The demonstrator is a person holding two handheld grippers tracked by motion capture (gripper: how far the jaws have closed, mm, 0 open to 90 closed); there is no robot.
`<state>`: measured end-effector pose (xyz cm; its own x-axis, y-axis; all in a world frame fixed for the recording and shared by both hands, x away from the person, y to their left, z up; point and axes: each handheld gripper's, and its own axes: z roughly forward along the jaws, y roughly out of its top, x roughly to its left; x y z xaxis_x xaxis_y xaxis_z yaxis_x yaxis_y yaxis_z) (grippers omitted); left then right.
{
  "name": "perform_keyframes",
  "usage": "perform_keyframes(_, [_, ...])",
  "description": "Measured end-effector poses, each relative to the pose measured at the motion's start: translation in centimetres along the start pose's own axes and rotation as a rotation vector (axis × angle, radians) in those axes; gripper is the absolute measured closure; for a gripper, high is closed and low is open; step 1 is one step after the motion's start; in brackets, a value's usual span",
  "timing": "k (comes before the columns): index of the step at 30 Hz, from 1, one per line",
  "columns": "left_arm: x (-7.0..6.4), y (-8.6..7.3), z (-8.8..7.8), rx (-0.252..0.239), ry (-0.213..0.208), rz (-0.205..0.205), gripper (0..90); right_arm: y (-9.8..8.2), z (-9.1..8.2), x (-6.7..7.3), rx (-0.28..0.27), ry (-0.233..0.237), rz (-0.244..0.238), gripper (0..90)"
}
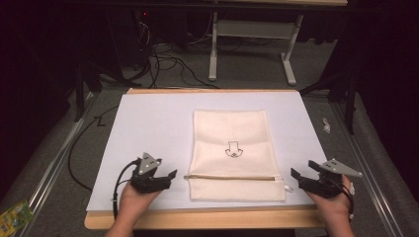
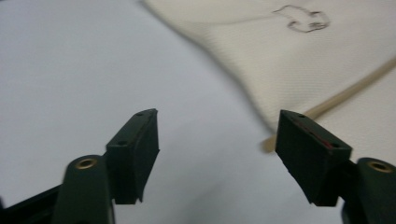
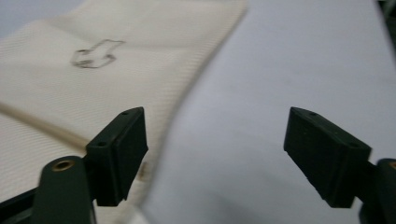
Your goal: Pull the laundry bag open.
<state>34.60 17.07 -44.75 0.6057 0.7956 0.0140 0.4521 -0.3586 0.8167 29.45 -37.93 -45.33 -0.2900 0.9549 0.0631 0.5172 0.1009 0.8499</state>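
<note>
A cream cloth pouch [image 1: 232,148] with a small black drawing [image 1: 233,149] and a tan zipper line [image 1: 230,177] lies flat on the white sheet [image 1: 148,128]. My left gripper [image 1: 168,176] sits just left of the zipper's left end, open, with nothing between its jaws. My right gripper [image 1: 299,175] hovers just right of the pouch's right edge, also open and empty. In the left gripper view the pouch [image 2: 299,60] and the zipper [image 2: 336,95] lie ahead to the right of the left gripper [image 2: 217,128]. In the right gripper view the pouch [image 3: 93,74] lies ahead to the left of the right gripper [image 3: 215,126].
The white sheet covers a wooden tabletop [image 1: 207,217] whose front edge runs just below the hands. Dark cables [image 1: 163,59] and a white table frame [image 1: 252,34] stand on the floor behind. A green packet [image 1: 12,215] lies at the lower left.
</note>
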Motion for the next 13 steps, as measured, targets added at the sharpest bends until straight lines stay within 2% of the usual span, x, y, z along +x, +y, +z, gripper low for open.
perform_keyframes(1, [1.9,-0.7,-0.9,-0.002,0.029,-0.047,20.6,-0.2,-0.4,-1.3,-0.009,-0.046,0.036,17.4])
perform_keyframes(2, [1.9,-0.7,-0.9,-0.002,0.029,-0.047,21.1,-0.4,-0.7,-2.0,-0.013,-0.071,0.06,16.3])
perform_keyframes(3, [2.8,-1.0,-1.2,0.002,0.044,-0.073,21.1,-0.4,-0.7,-2.0,-0.013,-0.071,0.06,16.3])
perform_keyframes(4, [3.6,-1.3,-1.5,0.012,0.066,-0.1,20.8,-0.5,-1.1,-3.0,-0.024,-0.115,0.098,15.8])
perform_keyframes(6, [4.3,-1.6,-1.8,0.003,0.075,-0.147,20.0,-0.4,-1.3,-3.3,-0.034,-0.118,0.101,15.8])
perform_keyframes(9, [4.1,-1.5,-1.7,-0.009,0.067,-0.152,18.7,-0.2,-1.2,-2.8,-0.037,-0.108,0.085,15.8])
perform_keyframes(11, [3.4,-1.1,-1.6,-0.007,0.06,-0.119,16.6,-0.2,-1.1,-2.4,-0.033,-0.096,0.066,15.8])
perform_keyframes(13, [3.2,-1.1,-1.6,-0.007,0.065,-0.107,15.5,-0.1,-1.1,-2.2,-0.032,-0.094,0.06,15.7])
